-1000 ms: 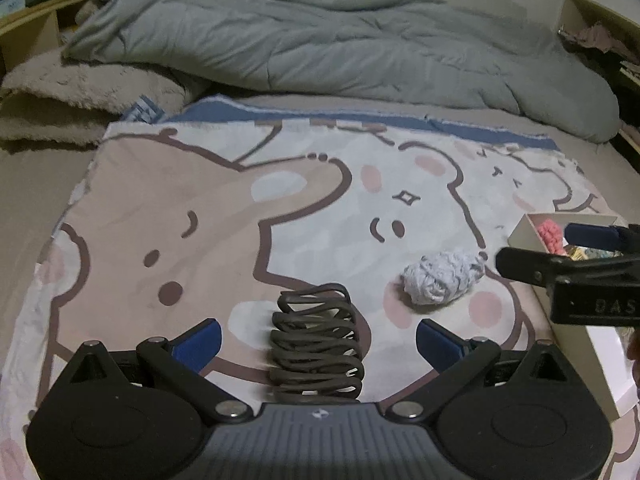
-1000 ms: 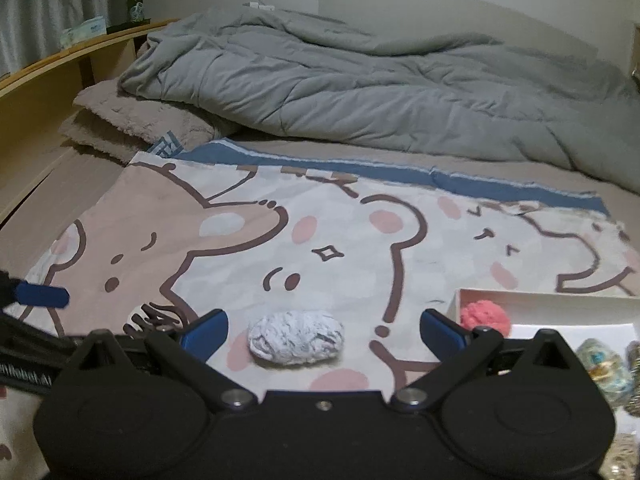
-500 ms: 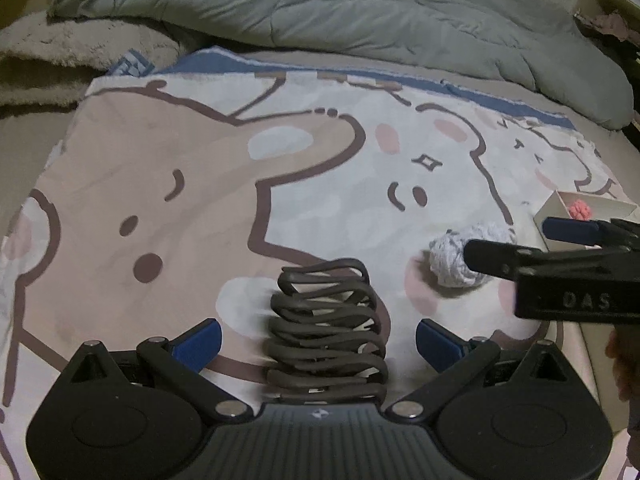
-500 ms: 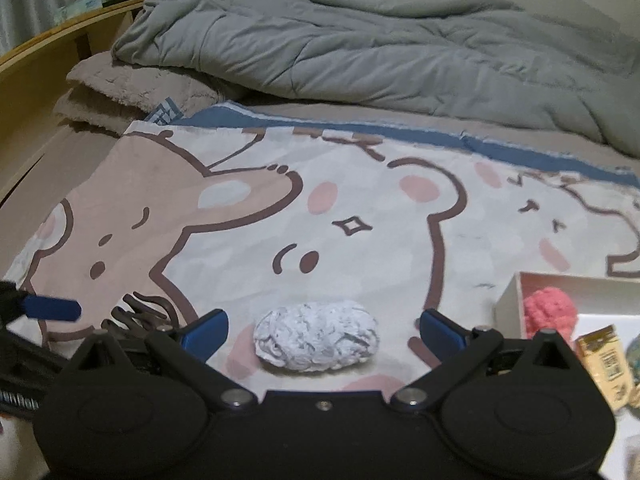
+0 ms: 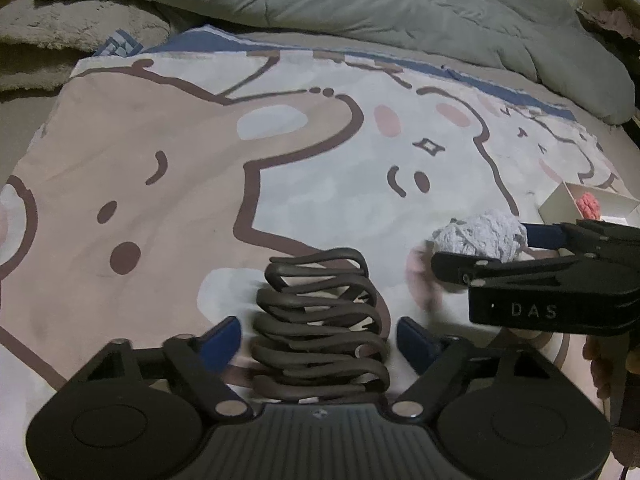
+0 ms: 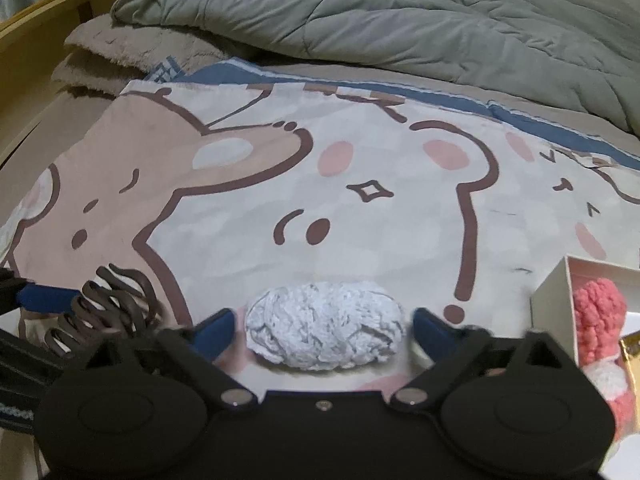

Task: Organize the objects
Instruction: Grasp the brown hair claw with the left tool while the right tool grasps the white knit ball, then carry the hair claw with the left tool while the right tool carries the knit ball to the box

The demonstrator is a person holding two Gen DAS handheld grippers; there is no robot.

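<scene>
Tidying stands about midway, judging by the layout: sits already in the white open cardboard box [image 6: 550, 300] a pink knitted yarn ball [image 6: 598, 320] beside a gold-wrapped packet [image 6: 632, 354], while remain out on the cartoon-bear printed blanket [image 6: 400, 240] spread over the bed a dark brown coiled spiral hair tie [image 5: 320, 320] and a pale blue-white crumpled yarn ball [image 6: 324, 328]. Straddles the coil the left gripper [image 5: 320, 336], jaws apart and closing, blue pads flanking it on either side, not yet pressing. Brackets the pale ball likewise the right gripper [image 6: 322, 328], jaws apart and closing, small gaps visible at both pads. Left to do, probably: clamp, lift, carry both to the box. Cut off at the frame edge most of the box and its further contents; blurred the pad tips, so exact contact hard to confirm. Heaped beyond the blanket a grey quilted duvet [image 6: 360, 12].
</scene>
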